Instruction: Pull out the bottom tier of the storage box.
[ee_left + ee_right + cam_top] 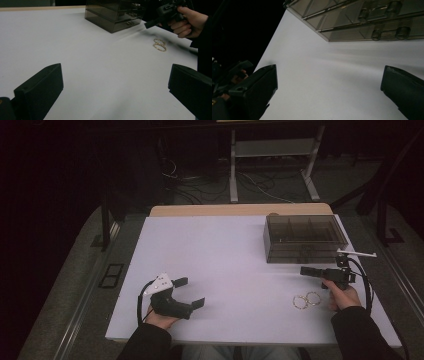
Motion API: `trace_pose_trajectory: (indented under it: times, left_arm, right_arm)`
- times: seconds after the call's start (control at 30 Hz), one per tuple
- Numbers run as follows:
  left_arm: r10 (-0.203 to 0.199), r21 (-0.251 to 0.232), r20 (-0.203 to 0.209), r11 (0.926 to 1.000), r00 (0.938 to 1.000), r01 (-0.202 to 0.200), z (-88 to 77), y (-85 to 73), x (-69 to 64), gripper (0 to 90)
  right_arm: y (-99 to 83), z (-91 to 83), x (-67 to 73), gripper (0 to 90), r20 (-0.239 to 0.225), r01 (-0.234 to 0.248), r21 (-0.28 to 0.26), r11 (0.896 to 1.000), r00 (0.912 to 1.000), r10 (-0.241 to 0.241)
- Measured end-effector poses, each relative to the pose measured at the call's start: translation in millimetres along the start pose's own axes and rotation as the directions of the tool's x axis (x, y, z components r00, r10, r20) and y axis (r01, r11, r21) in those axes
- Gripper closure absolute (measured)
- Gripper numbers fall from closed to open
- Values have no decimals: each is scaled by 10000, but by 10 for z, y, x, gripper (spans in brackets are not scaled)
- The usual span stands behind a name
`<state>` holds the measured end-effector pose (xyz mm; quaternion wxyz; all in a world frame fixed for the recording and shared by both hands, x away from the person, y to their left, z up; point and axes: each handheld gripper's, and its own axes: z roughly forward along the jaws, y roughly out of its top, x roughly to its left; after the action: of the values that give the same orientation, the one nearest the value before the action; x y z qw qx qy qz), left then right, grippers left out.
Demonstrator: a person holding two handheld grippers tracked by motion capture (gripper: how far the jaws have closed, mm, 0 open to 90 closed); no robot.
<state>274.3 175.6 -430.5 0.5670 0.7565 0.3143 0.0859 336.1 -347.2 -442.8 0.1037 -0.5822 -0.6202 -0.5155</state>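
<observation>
2 gold hoop earrings [306, 300] lay touching each other on the white desk [225, 270], just left of the right hand [344, 296], probably set out for stowing in the smoky drawer box [305, 239] near the far right corner. Right tongs [306, 270] hung released between box and earrings, pointing left along the drawer fronts, jaws spread on nothing. Left tongs [192, 292] rested released at the near left, well apart, aimed toward the earrings. Nothing lay between them. Cables littered the floor [200, 185] beyond.
</observation>
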Motion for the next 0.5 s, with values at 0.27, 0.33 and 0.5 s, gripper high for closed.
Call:
trace_pose_trajectory:
  times: [0.27, 0.33, 0.5]
  left_arm:
    - [3, 10, -3, 10000, 10000, -3, 2, 0, 0, 0]
    - [6, 10, -1, 10000, 10000, -6, 3, 0, -1, 0]
    - [8, 12, 5, 10000, 10000, -8, 2, 0, -2, 0]
  right_arm:
    - [-20, -24, -105, 2, -67, -1046, -509, 9932, 9945, 1044]
    - [-28, -15, -123, 2, -83, -1245, -543, 9907, 9922, 1243]
    - [-40, 11, -150, 2, -283, -1720, -796, 9819, 9850, 1702]
